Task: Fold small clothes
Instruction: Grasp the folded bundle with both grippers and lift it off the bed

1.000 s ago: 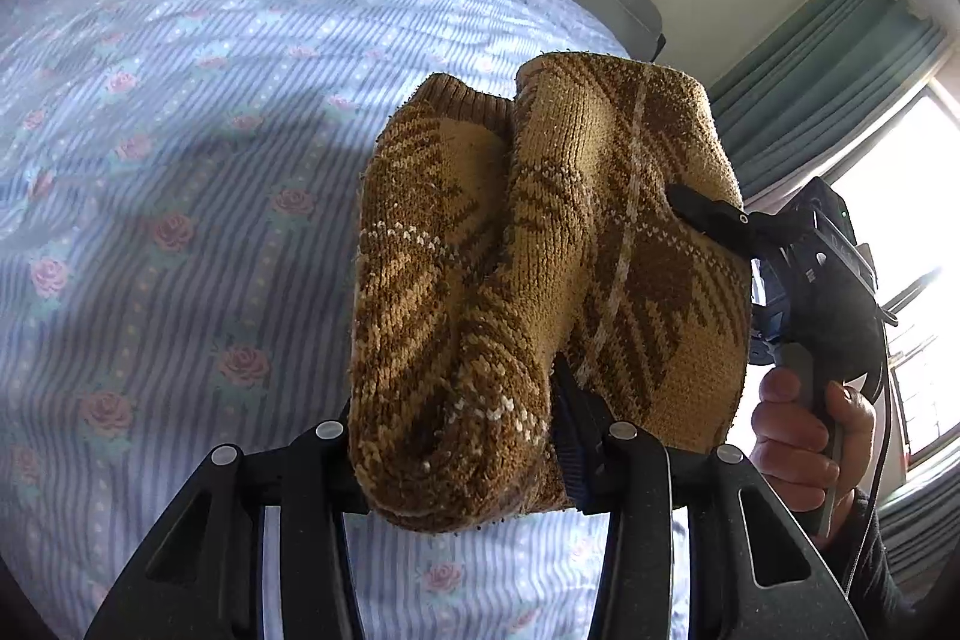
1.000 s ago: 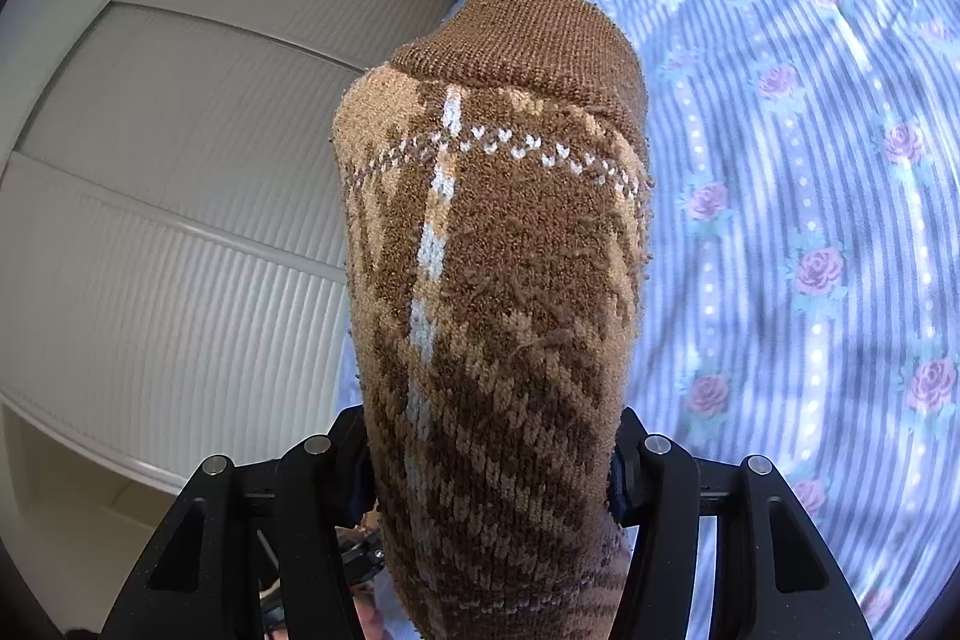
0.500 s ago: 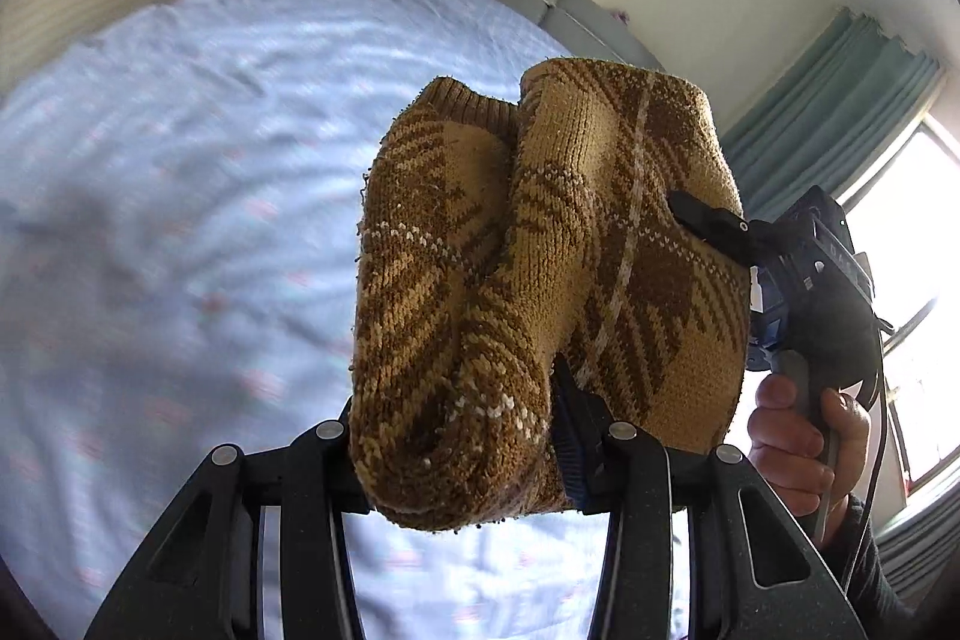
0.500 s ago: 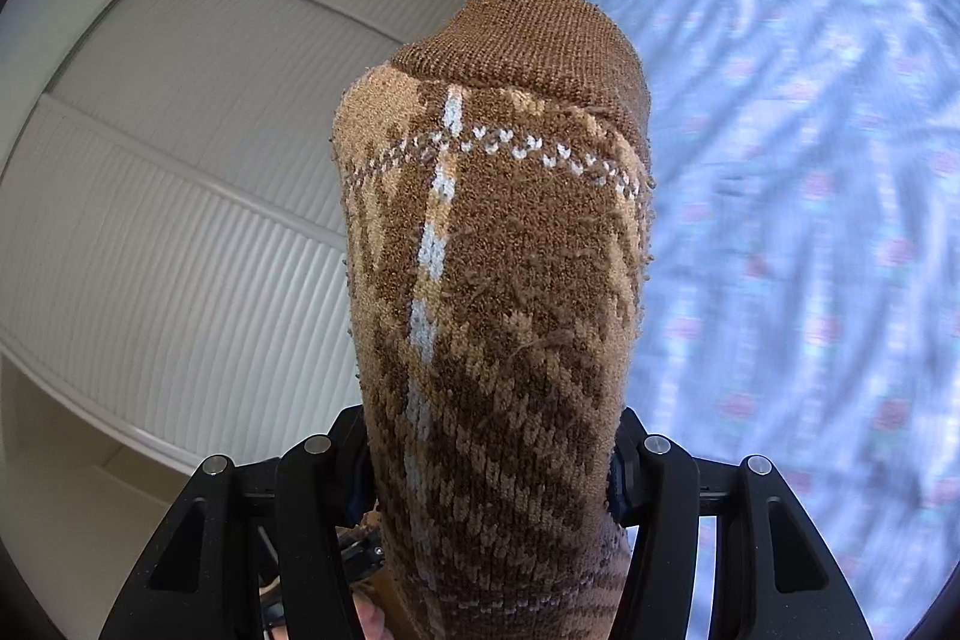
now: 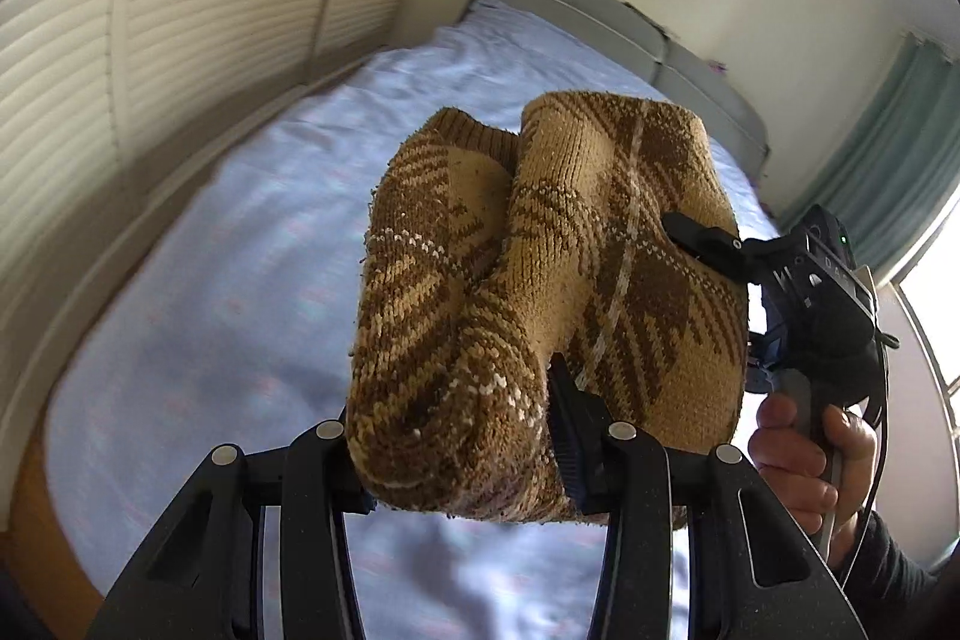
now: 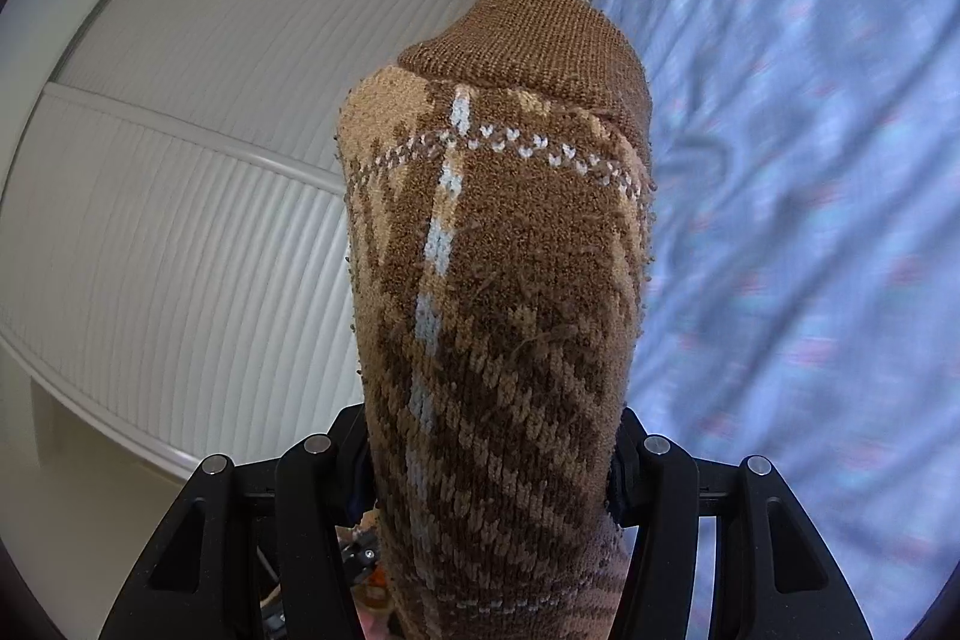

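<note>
Brown plaid knitted socks [image 5: 540,292], doubled over, are held in the air above the bed [image 5: 240,250], clear of its sheet; which edge they hang over cannot be told.

Left gripper [image 5: 462,436] is clamped on the lower bulge of the bundle, pads pressed into the knit. Right gripper [image 6: 492,454] is likewise closed on the socks, which fill the gap between its jaws.

Handling judgement: light, soft, thick knit; compresses under the pads and sags where unsupported. Fuzzy surface, so not slippery, and nothing fragile. Best hold looks to be across a doubled thickness near the fold or cuff (a single layer would likely stretch and peel away).

Views compared:
- Left wrist view shows two lobes side by side, the right gripper's black fingertip pressed on the far lobe, and the person's hand [image 5: 804,460] around its handle. Also the grey headboard [image 5: 600,22] and teal curtain [image 5: 888,148].
- Right wrist view shows only one face of the socks, dark ribbed end uppermost, with ribbed white wardrobe doors [image 6: 180,220] behind (no left gripper visible here).
</note>
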A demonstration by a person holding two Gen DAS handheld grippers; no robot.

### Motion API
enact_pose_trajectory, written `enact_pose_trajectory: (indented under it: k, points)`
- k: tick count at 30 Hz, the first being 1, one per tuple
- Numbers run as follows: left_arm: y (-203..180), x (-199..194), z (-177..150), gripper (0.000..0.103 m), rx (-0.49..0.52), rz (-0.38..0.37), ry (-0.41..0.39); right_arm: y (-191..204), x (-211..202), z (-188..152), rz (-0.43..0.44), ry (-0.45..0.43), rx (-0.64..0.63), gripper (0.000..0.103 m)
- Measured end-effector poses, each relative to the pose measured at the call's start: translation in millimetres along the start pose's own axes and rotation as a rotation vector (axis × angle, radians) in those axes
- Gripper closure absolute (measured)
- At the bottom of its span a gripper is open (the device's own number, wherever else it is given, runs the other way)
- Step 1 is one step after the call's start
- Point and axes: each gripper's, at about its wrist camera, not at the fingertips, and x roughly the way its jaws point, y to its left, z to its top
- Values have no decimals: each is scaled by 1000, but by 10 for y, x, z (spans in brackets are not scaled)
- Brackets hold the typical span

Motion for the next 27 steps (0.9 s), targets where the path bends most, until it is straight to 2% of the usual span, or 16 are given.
enact_pose_trajectory:
  k: [5, 8, 12, 14, 16, 20, 23, 24, 27]
  points:
    - [533, 208, 217, 60, -8, 32, -15, -228, 678, 78, 9, 25, 44, 46]
    - [753, 407, 222, 60, -30, 39, -4, -426, 891, 183, -3, 41, 66, 46]
    - [1008, 709, 127, 60, -76, 22, 30, -545, 1201, 142, -67, 63, 62, 46]
    - [1052, 820, 105, 60, -84, 21, 25, -648, 1320, 132, -106, 62, 55, 46]
    - [1048, 853, 141, 60, -74, 18, -4, -703, 1422, 61, -106, 55, 54, 46]
    - [1046, 904, 234, 60, -88, -13, -26, -725, 1378, 81, -113, 38, 51, 47]
    - [1038, 916, 153, 60, -88, 7, -22, -657, 1418, -84, -130, 60, 30, 46]
    - [1044, 906, 103, 58, -92, 9, -19, -637, 1441, -174, -138, 75, 24, 45]
    - [1095, 895, 4, 41, -118, 24, -19, -497, 1397, -62, -169, 85, 16, 38]
